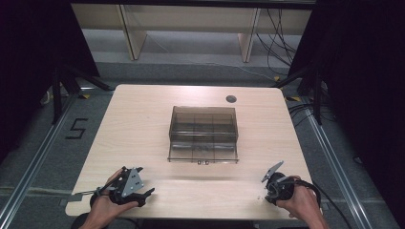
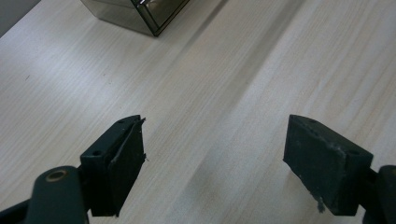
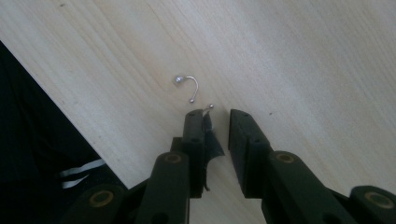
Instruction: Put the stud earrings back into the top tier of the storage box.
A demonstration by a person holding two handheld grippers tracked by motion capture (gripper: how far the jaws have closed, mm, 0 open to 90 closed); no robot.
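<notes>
While the right claw [image 3: 217, 114] hovers nearly pressed together just beside a small curved stud [image 3: 189, 87] on the desk [image 1: 143, 124], nothing is picked up yet. Well apart, the left claw [image 2: 215, 158] waits spread wide, with the smoky compartment box [image 1: 204, 133] apparently the destination.

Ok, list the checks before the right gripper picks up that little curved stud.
1. Curved stud lies free on the table, just ahead of the right gripper: ok.
2. Fingers around the stud: not ok, narrowly apart, short of it.
3. Small bead at one fingertip, stuck or loose: cannot tell.
4. Left gripper open, empty: ok.
5. Box ready to receive: cannot tell.
</notes>
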